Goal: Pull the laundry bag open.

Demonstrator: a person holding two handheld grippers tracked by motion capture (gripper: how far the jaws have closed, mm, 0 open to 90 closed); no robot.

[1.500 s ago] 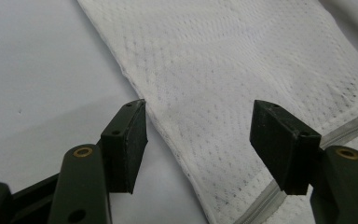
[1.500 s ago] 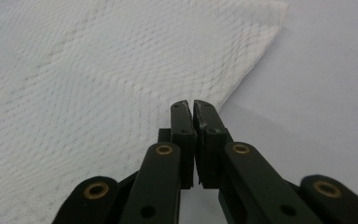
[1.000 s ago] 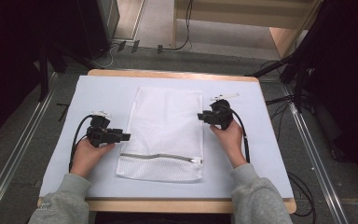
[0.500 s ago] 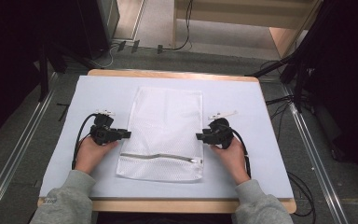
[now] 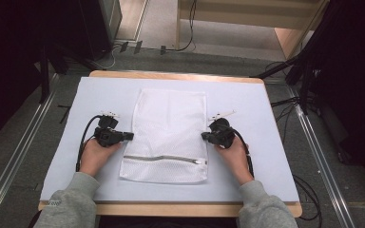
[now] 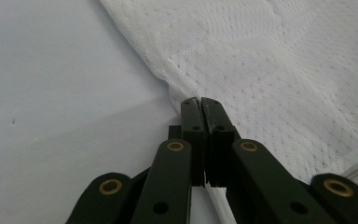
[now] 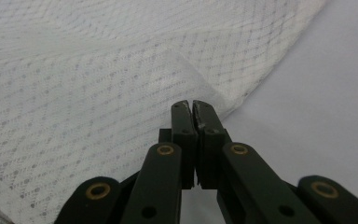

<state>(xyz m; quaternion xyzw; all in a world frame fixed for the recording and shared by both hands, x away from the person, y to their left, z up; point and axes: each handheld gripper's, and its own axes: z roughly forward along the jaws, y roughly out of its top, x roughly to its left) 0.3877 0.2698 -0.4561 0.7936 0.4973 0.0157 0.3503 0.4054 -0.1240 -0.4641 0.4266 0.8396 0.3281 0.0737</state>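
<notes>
Mesh laundry bag flat mid-mat, zipper nearest us. Left gripper and right gripper have just been closing; now pinched on its side edges. We'd lift both evenly, keeping the mesh taut.

1. The mesh bag lies in the middle of the table.
2. Its zipper runs across the end nearest the person.
3. The left gripper sits at the bag's left edge, the right gripper at its right edge.
</notes>
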